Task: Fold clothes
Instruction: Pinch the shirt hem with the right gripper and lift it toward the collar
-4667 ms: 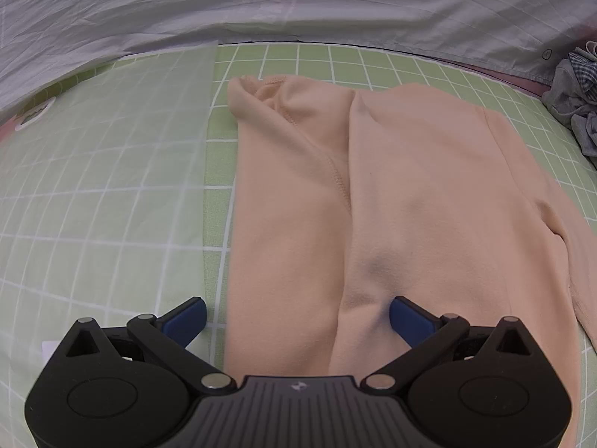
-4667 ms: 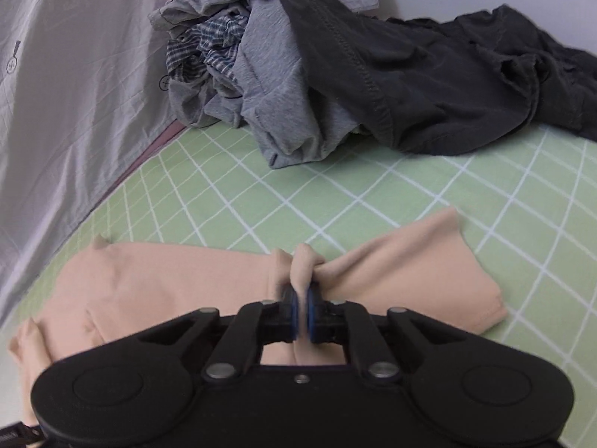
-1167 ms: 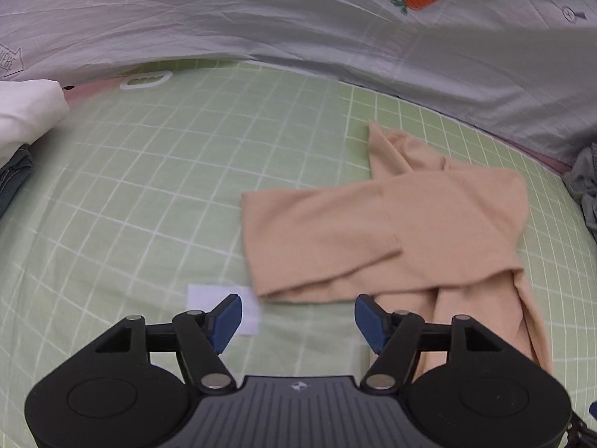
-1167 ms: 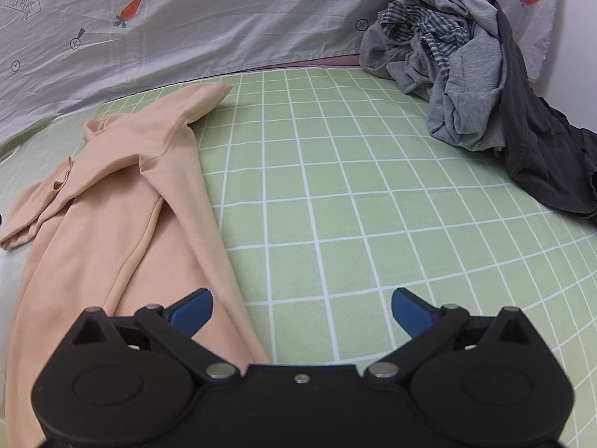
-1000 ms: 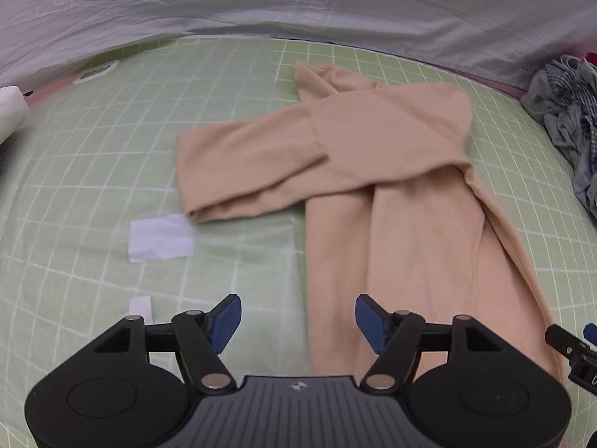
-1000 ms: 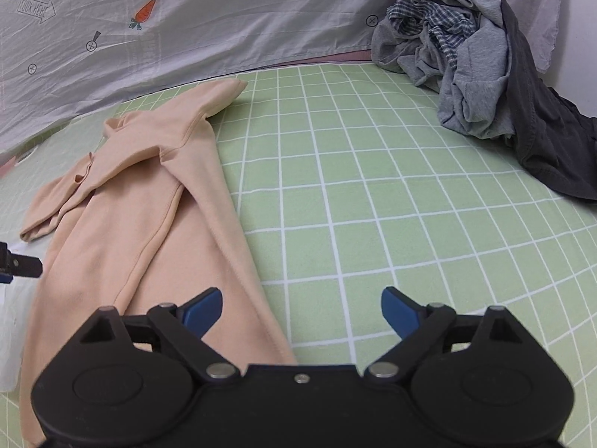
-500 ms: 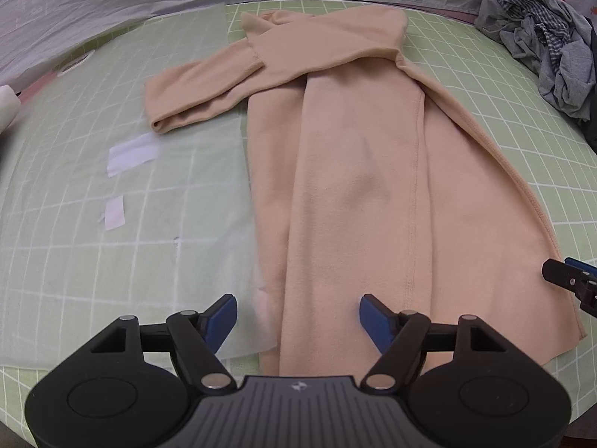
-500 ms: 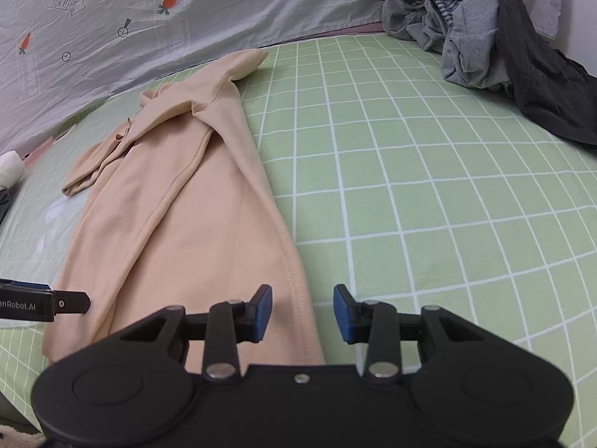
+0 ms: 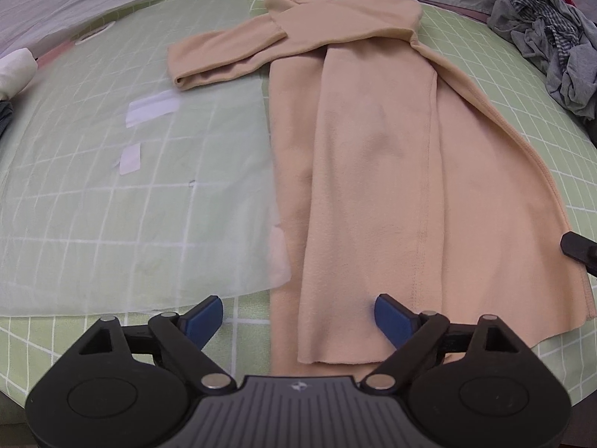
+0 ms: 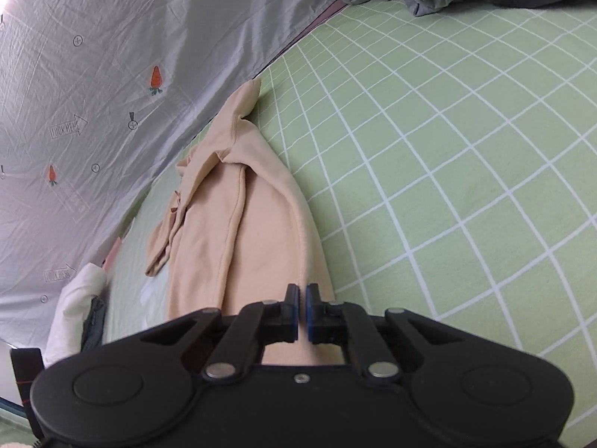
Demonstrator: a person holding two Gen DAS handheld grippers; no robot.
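A peach long-sleeved garment lies flat on the green checked mat, with one sleeve folded across to the left. My left gripper hovers over the near hem. Its jaws are opening, with the hem's left part between the blue pads and not pressed. My right gripper has its jaws together on the right side edge of the garment near the hem. Its black tip shows at that edge in the left wrist view.
A translucent sheet with white patches lies left of the garment. A pile of grey, checked and dark clothes sits at the far right. A white bundle lies far left. A grey carrot-print sheet hangs behind.
The left gripper pulled back from the sleeves to the near hem and spread wider. The right gripper closed from wide open onto the garment's right edge and rolled.
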